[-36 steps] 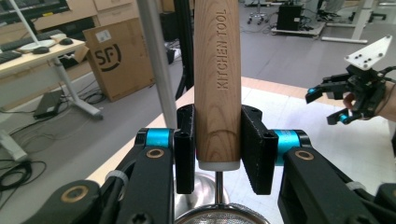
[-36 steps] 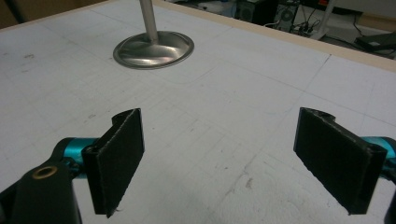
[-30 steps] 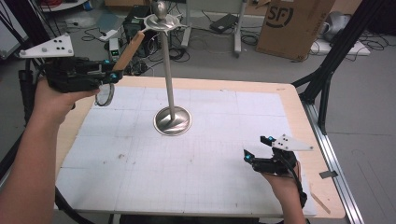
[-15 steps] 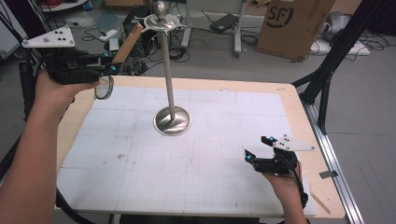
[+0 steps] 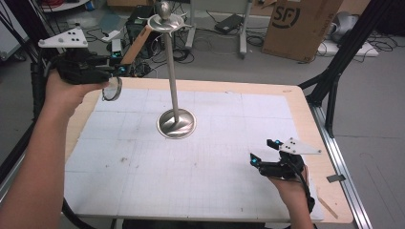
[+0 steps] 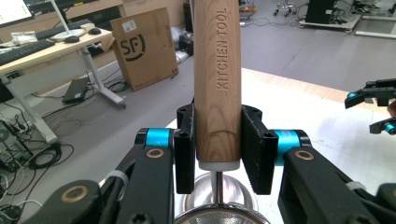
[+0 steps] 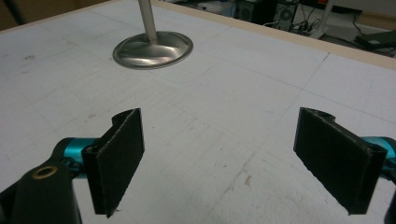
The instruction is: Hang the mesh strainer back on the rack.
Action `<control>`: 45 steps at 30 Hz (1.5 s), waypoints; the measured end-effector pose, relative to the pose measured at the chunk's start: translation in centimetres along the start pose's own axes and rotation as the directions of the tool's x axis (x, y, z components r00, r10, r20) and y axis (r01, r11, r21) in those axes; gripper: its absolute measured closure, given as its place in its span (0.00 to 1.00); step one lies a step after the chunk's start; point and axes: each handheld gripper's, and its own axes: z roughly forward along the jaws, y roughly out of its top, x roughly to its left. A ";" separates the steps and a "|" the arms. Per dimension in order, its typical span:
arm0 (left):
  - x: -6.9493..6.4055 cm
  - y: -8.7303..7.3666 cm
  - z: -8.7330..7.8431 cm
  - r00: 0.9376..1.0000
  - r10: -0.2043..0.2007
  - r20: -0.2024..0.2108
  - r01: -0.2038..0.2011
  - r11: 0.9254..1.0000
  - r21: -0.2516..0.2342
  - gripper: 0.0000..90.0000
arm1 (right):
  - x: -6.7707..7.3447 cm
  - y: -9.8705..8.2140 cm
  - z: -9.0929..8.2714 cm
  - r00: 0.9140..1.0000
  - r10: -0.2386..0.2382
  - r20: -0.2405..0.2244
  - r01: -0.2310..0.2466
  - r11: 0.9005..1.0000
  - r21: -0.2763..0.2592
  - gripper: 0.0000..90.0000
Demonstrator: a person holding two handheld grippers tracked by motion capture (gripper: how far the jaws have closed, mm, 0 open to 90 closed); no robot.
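Nearest, the right gripper [image 5: 269, 160] is held low over the white worktop [image 5: 215, 191] at its right near corner, its fingers [image 7: 119, 156] spread wide apart with nothing between them. Farther off, a metal stand [image 5: 175, 121] is set upright at mid-worktop. Beyond, at the far left edge, the left gripper [image 6: 218, 154] is raised, its fingers clamped on the strainer's wooden handle [image 6: 217, 79]; what seems to be the strainer's ring [image 5: 112, 89] hangs below.
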 end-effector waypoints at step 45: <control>-1.4 -1.8 4.0 0.999 -0.049 -0.021 0.050 0.998 0.046 0.43 | -0.3 0.0 -0.2 1.000 0.012 -0.006 -0.012 1.000 -0.007 0.17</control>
